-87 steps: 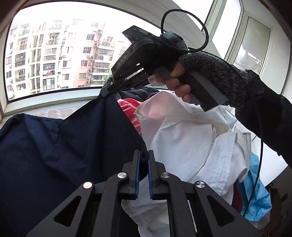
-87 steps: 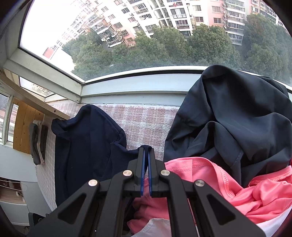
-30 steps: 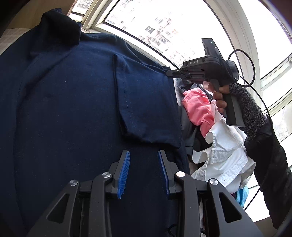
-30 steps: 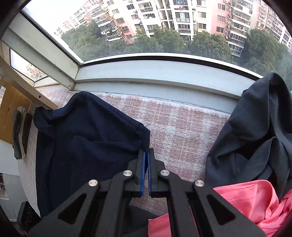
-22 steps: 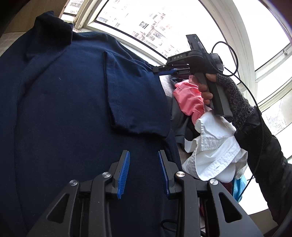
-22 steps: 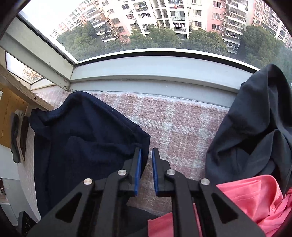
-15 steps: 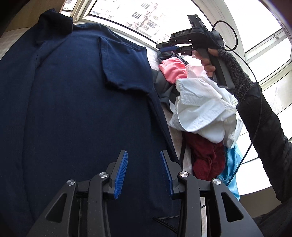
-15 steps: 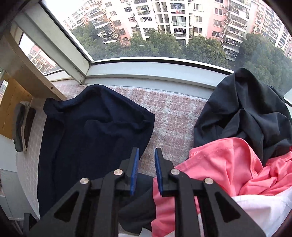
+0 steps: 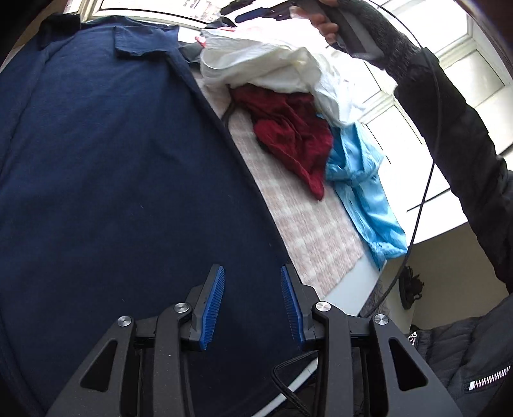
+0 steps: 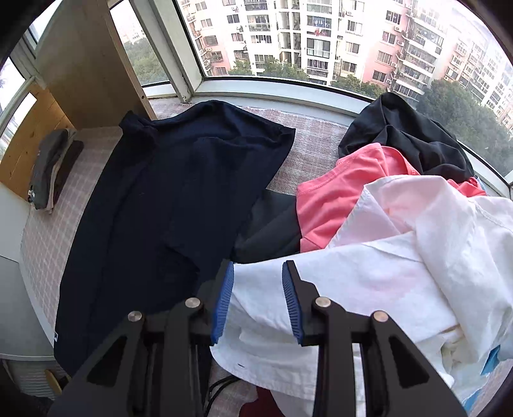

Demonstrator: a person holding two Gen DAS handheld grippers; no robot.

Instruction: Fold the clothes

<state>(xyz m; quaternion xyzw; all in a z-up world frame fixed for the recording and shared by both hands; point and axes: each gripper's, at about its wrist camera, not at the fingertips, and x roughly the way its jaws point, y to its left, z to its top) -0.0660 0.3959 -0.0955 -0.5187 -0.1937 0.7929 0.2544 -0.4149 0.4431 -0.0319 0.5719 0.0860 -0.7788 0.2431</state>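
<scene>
A large navy blue short-sleeved T-shirt (image 10: pixel 166 205) lies spread flat on a pale pink-and-white checked cloth (image 9: pixel 307 231) that covers a window-side platform. One sleeve (image 9: pixel 144 41) is folded inward across the chest.

The left gripper (image 9: pixel 252 304), black with ribbed blue pads (image 9: pixel 213 308), hangs above the lower right part of the navy shirt. Its jaws stand apart with nothing between them, and they do not touch the fabric.

The right gripper (image 10: pixel 258 301), the same build, hangs above a crumpled white cotton shirt (image 10: pixel 400 256). Its jaws are opening, and nothing is between them; the white fabric lies below, not pinched. In the left wrist view this tool sits at the top edge, held by a hand (image 9: pixel 323 22) in a grey knitted fingerless glove (image 9: pixel 384 48) and a black padded sleeve (image 9: pixel 449 128), with a thin black cable (image 9: pixel 423 192) hanging from it.

Beside the navy shirt, to its right, sits a heap of unfolded clothes: the white shirt on top, a coral pink garment (image 10: pixel 340 192), a black garment (image 10: pixel 400 138) against the window sill, a dark red garment (image 9: pixel 288 134) and a light blue shiny garment (image 9: pixel 365 192).

At the far left of the platform, well apart from the heap, a small stack of folded grey and dark clothes (image 10: pixel 53 166) rests against a wooden panel (image 10: pixel 29 134). Apartment blocks (image 10: pixel 320 35) and trees show through the windows.
</scene>
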